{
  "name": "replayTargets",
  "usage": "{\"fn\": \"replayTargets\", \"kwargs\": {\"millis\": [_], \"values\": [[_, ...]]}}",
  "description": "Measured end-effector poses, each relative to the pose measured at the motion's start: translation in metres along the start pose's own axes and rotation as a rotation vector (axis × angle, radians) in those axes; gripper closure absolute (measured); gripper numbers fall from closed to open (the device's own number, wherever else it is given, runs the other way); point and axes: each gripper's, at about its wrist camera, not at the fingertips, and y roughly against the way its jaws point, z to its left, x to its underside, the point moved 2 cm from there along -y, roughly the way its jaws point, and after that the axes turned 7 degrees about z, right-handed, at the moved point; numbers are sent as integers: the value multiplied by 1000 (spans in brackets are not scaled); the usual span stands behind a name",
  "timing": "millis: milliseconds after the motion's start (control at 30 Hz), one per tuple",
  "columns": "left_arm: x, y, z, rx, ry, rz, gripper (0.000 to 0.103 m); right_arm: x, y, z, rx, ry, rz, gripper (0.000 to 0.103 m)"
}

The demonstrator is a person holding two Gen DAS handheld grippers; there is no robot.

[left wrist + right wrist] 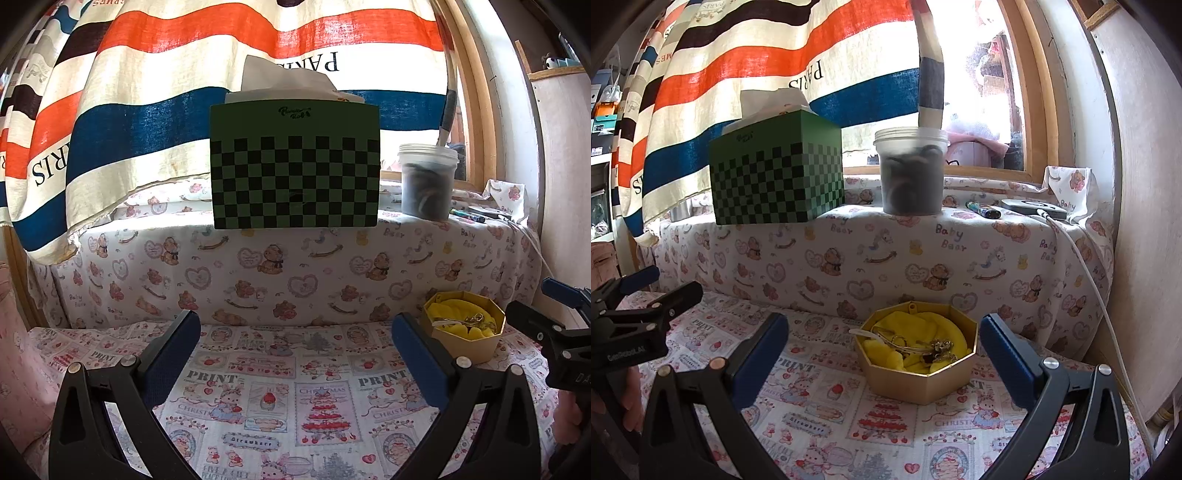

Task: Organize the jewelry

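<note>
A gold octagonal jewelry box lined with yellow cloth sits open on the printed tablecloth. Gold chains and a clasp lie inside it. My right gripper is open and empty, its fingers wide apart on either side of the box, just in front of it. The box also shows at the right in the left wrist view. My left gripper is open and empty over bare cloth, left of the box. The right gripper shows at the right edge of the left wrist view.
A raised ledge behind holds a green checkered tissue box, a lidded plastic jar, a lighter and a flat grey device with a white cable. A striped curtain hangs behind. A wall stands at right.
</note>
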Motion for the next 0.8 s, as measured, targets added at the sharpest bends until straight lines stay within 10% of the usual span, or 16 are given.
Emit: {"fn": "replayTargets", "kwargs": {"millis": [800], "values": [[0,-1,2,-24,7,14,0,-1,-2,-2,17,-20,16,0]]}}
